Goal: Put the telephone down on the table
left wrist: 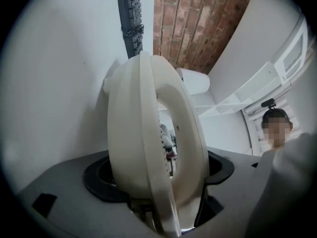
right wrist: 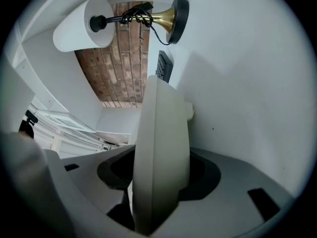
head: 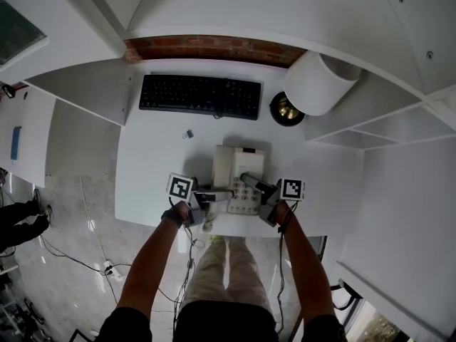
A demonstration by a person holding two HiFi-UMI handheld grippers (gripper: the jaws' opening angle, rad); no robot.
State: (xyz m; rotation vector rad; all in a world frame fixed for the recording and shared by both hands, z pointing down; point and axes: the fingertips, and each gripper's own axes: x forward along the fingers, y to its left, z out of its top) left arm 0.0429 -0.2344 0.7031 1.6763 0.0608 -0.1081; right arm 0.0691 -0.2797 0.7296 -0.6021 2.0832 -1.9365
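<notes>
A cream telephone [head: 238, 179] with a keypad sits over the front part of the white table [head: 157, 162]; I cannot tell whether it rests on the top. My left gripper [head: 222, 193] is shut on its left edge, and my right gripper [head: 250, 181] is shut on its right edge. In the left gripper view the telephone's [left wrist: 148, 143] rounded edge stands upright between the jaws and fills the left gripper [left wrist: 161, 197]. In the right gripper view the telephone's [right wrist: 161, 148] flat side runs through the right gripper [right wrist: 158, 192], pads pressed against it.
A black keyboard [head: 200, 95] lies at the back of the table. A lamp with a white shade [head: 320, 83] and brass base [head: 286, 110] stands at the back right. A small clip [head: 188, 134] lies behind the telephone. White shelves [head: 385, 127] flank the right.
</notes>
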